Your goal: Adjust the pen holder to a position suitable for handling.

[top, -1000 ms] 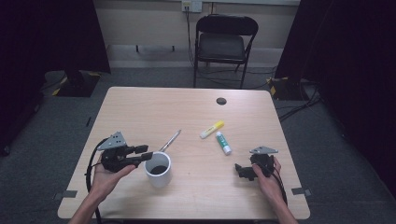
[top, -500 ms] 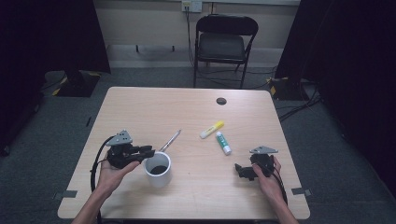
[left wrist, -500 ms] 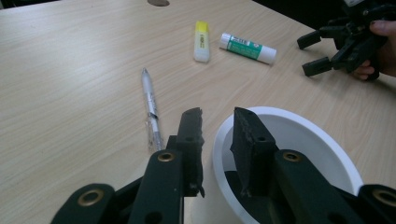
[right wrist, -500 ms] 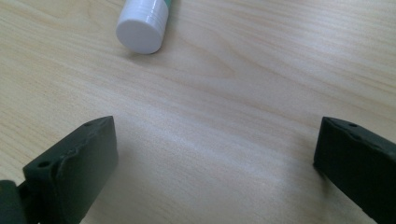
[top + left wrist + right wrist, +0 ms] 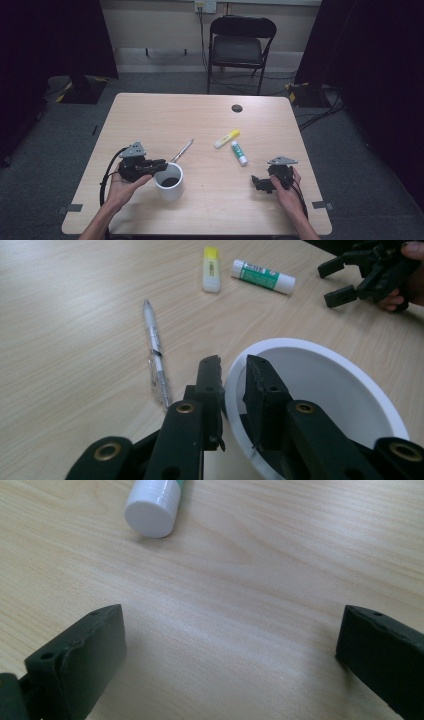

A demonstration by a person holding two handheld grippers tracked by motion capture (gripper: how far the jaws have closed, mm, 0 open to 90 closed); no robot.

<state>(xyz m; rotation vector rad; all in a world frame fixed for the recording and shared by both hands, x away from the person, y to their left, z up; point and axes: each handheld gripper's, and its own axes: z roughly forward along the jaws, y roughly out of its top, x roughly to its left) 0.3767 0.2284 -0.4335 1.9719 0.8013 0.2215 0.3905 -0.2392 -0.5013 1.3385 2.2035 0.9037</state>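
From above, the left tool is at the cup, near the worktop's front-left corner, jaws astride its rim. The right tool sits low by the front-right corner. A pen lies just behind the cup; a highlighter and glue stick lie mid-worktop. Pale wood top, grey carpet, a folding chair beyond the far edge, dark curtains either side.

Left tool view: one jaw outside the cup wall, one inside, pinching it. The grip looks made; lifting and any loading look still to come.

Right tool view: jaws spread wide over bare wood, glue stick ahead, nothing held.
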